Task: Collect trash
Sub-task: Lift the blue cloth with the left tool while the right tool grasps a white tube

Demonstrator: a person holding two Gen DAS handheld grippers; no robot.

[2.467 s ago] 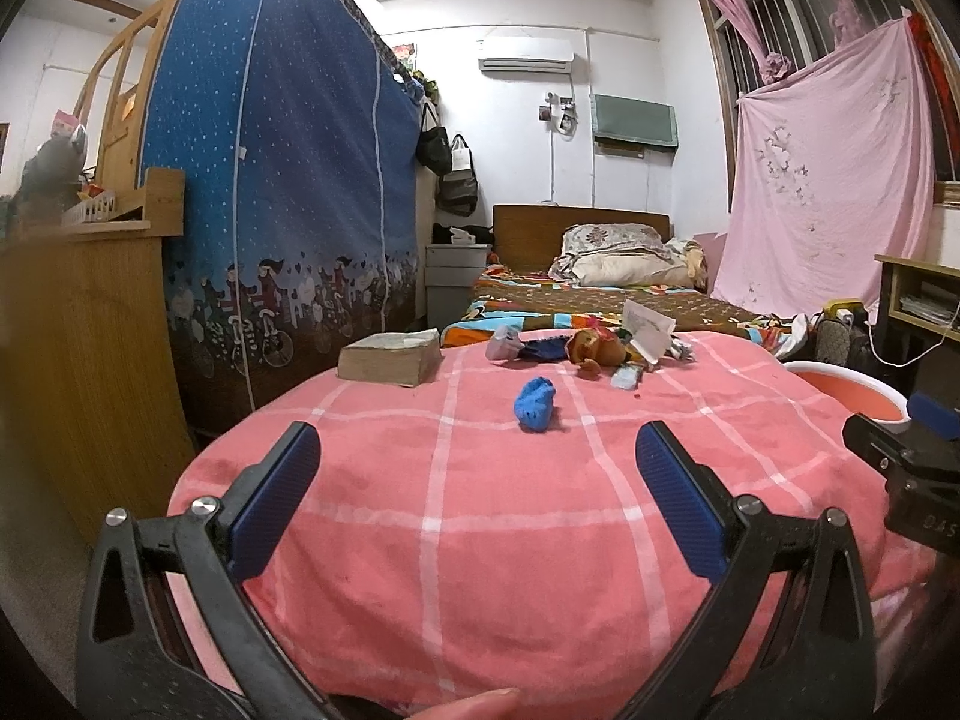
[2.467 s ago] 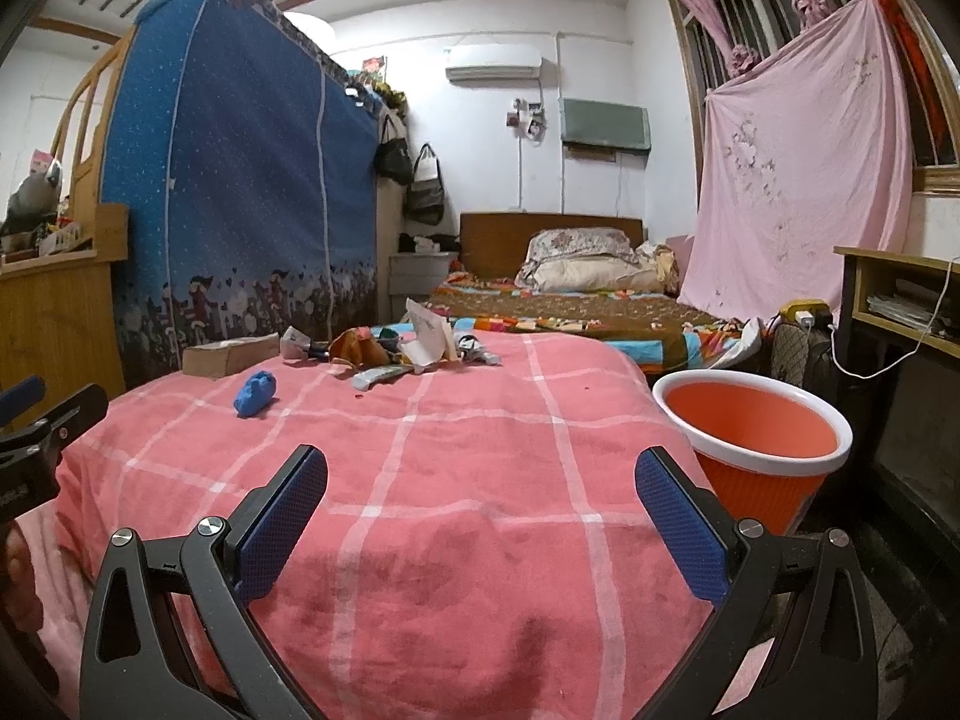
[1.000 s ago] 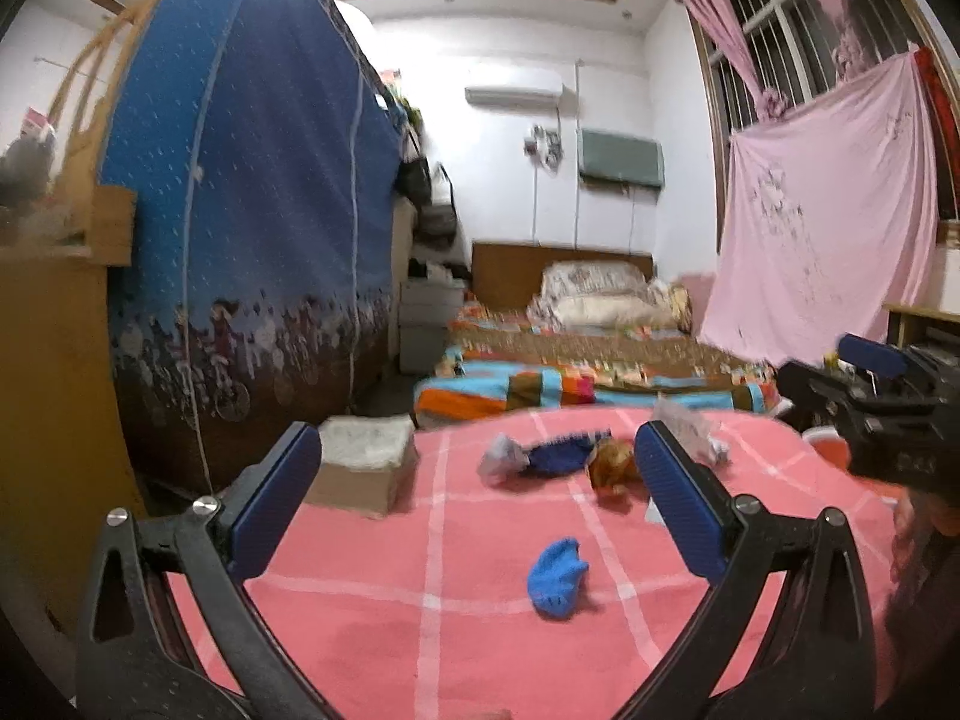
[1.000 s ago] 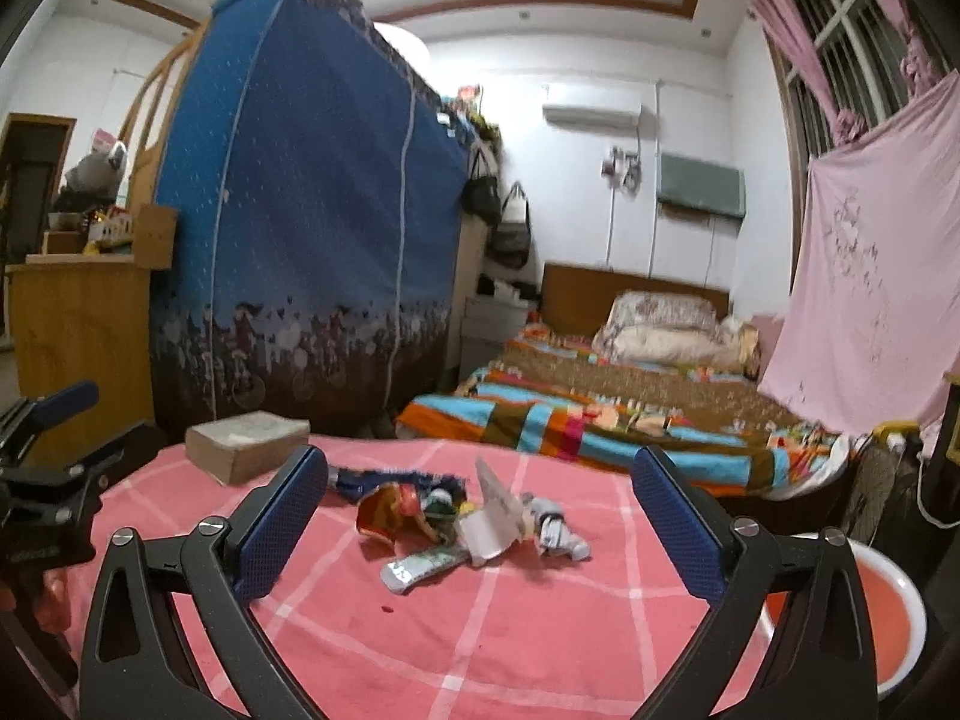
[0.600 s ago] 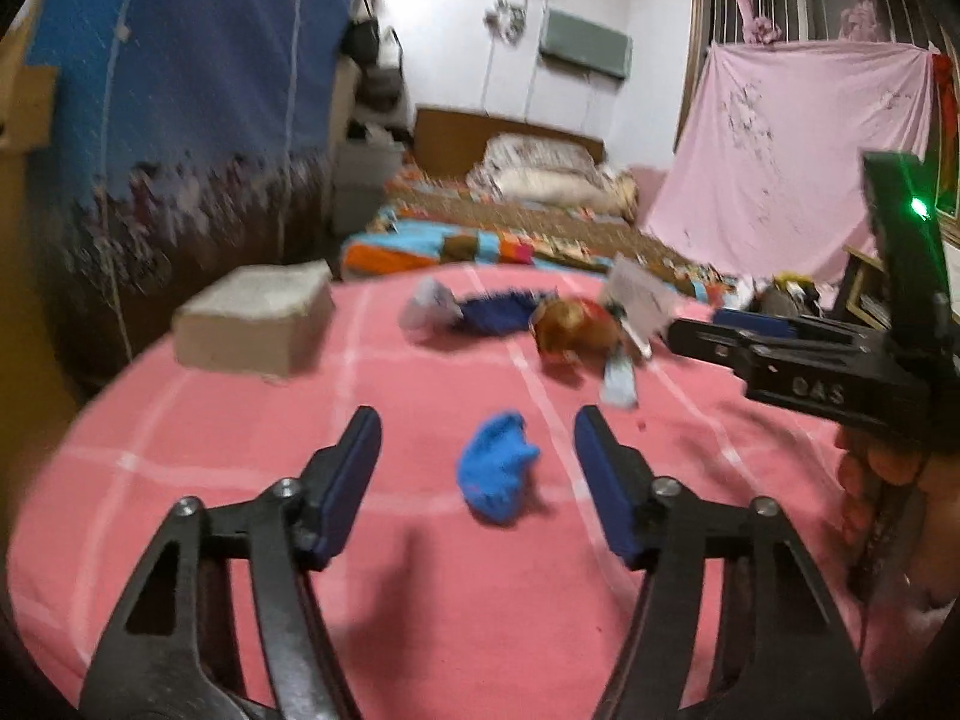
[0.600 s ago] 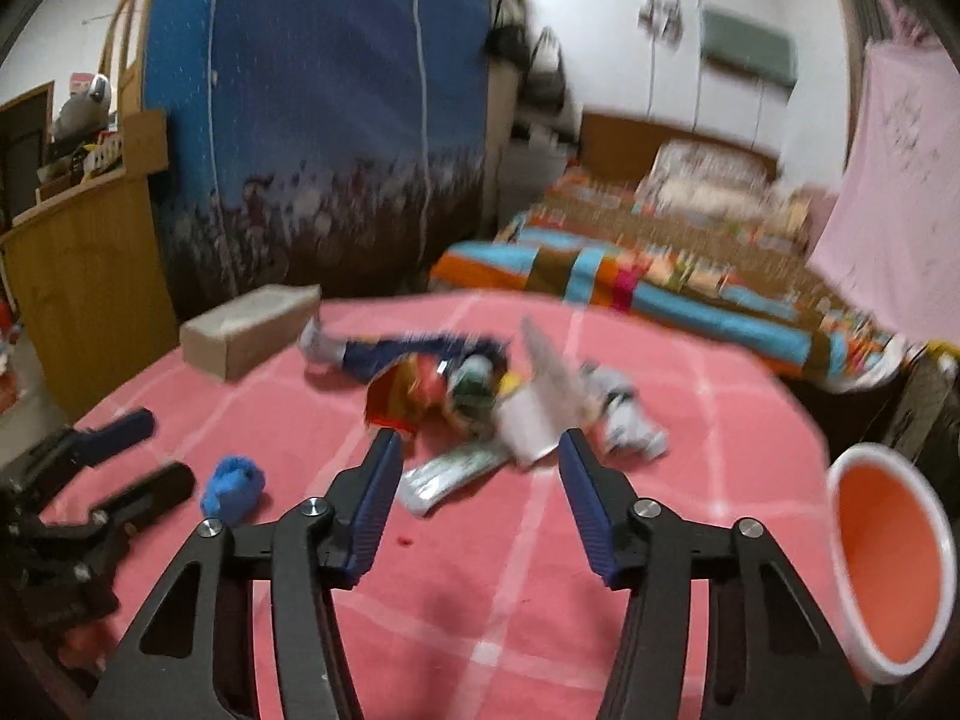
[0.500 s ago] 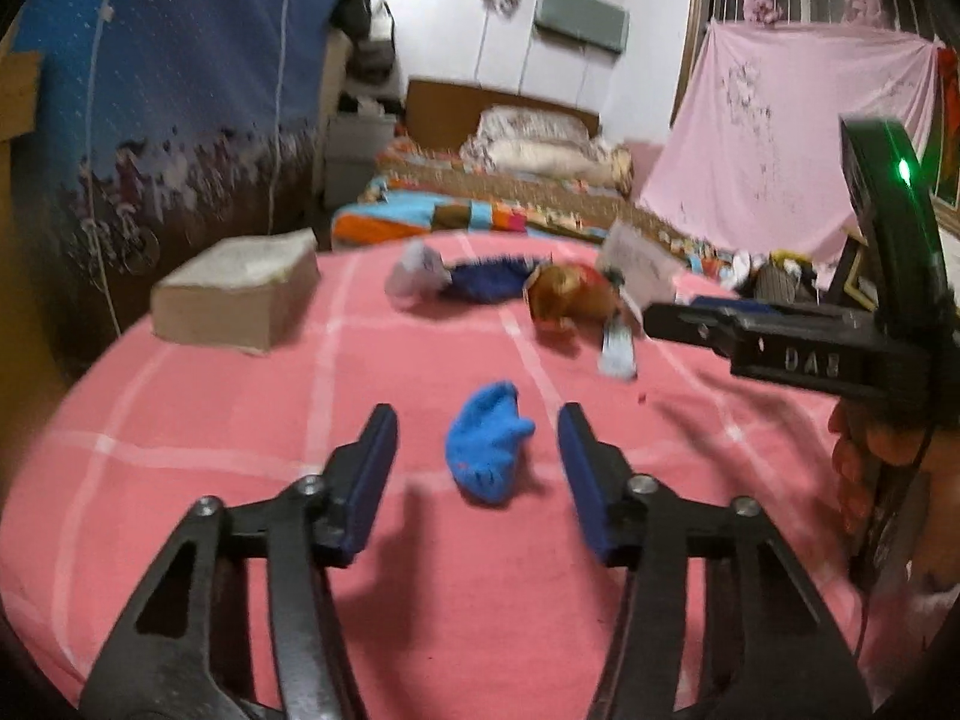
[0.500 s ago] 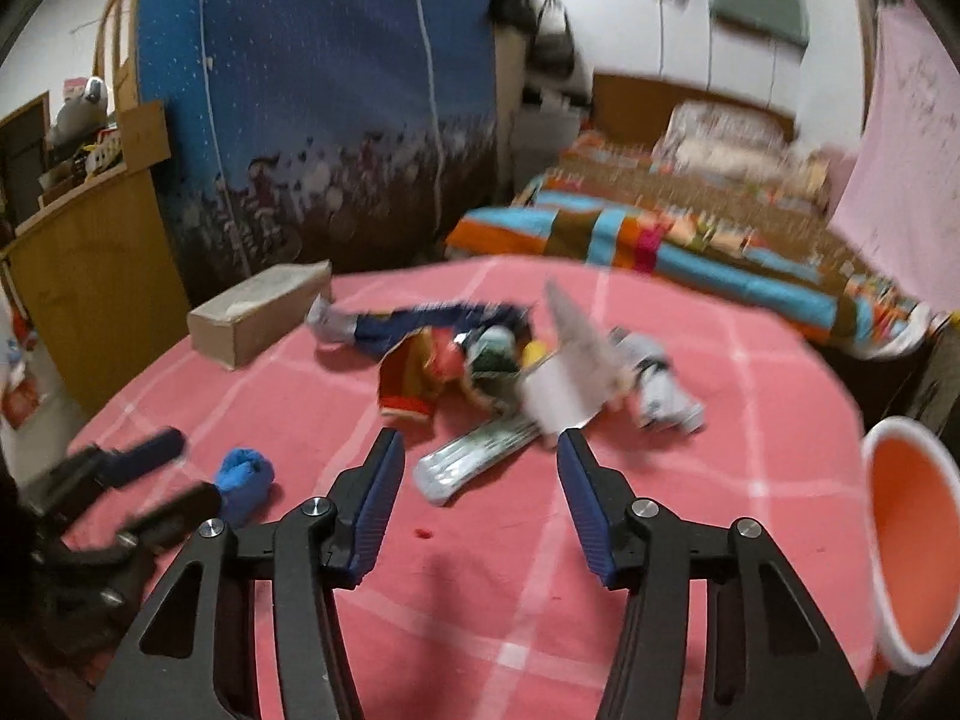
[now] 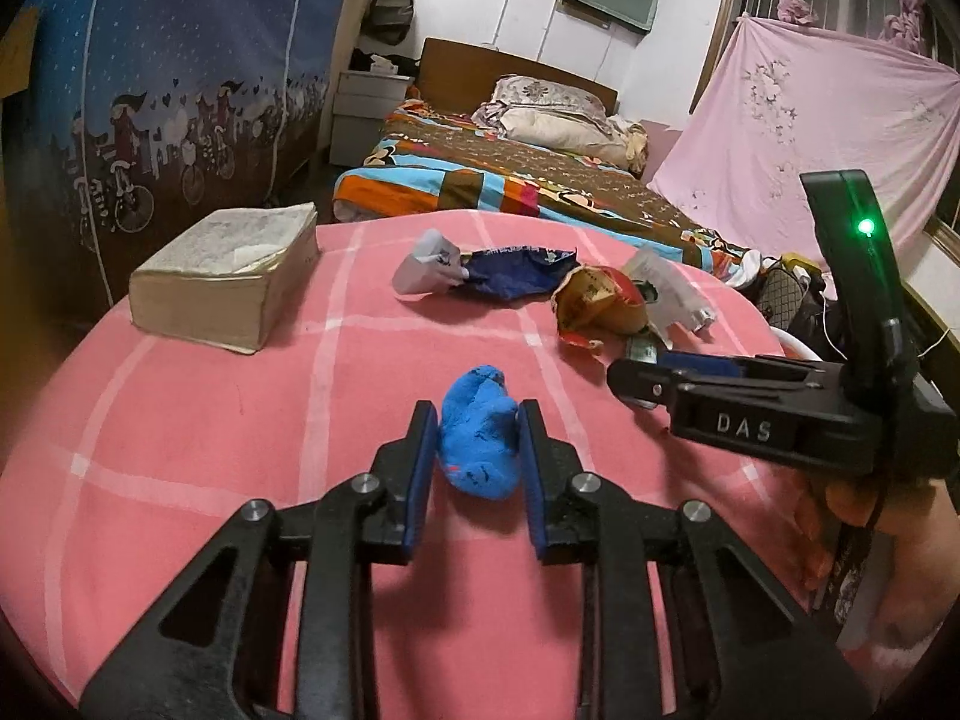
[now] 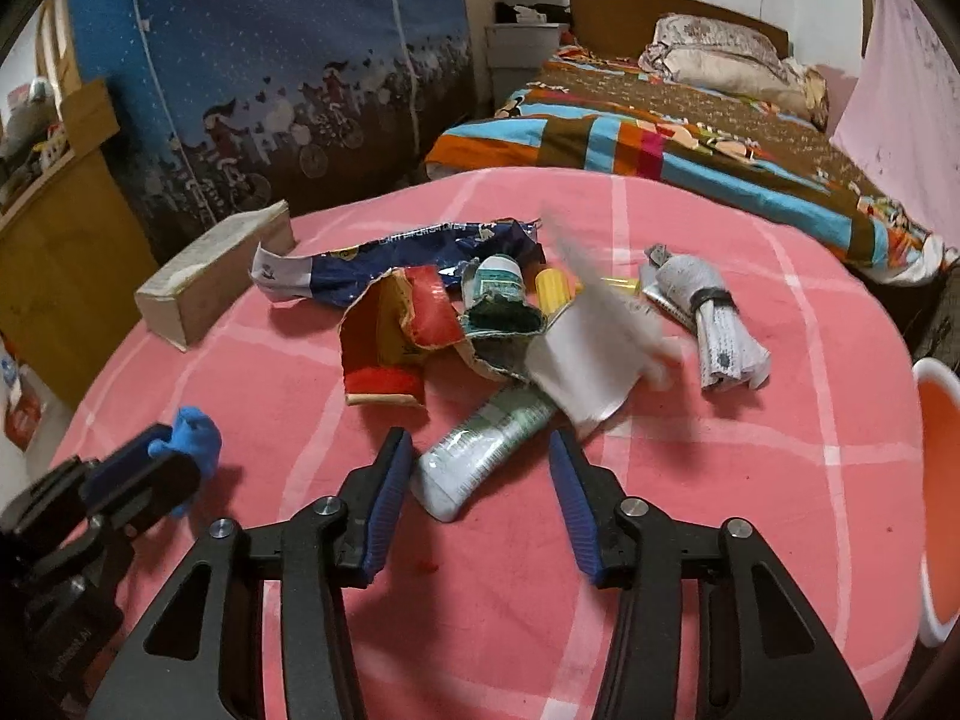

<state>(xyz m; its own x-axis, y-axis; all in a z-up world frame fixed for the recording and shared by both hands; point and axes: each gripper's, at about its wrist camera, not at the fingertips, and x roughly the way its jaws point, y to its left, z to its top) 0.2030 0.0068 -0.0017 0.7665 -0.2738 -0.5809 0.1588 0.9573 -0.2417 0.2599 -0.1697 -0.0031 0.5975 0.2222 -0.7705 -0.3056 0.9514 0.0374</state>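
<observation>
A: Pink checked surface point(image 10: 690, 540), litter heaped at its far middle. Biggest piece there is the torn red and yellow packet point(image 10: 390, 336), light and crackly I'd say, best pinched at a flat edge. It lies well ahead of the right tongs point(image 10: 480, 480).

B: And nearer them?

A: The silvery tube point(image 10: 486, 450), lying slantwise, its near end between the right tongs' pads. The jaws have just been closing, but they stand apart with a gap on each side, not gripping. The tube looks smooth and squashy, likely slippery; I'd take it across the middle.

B: The left side?

A: Smallest item: a crumpled blue wad point(image 9: 480, 432), soft and nearly weightless by the look. The left tongs point(image 9: 474, 468) have just been closing and now pinch it on both flanks, resting on the surface near the front.

B: The bin?

A: An orange bin point(image 10: 936, 480) beside the surface's right edge.
</observation>
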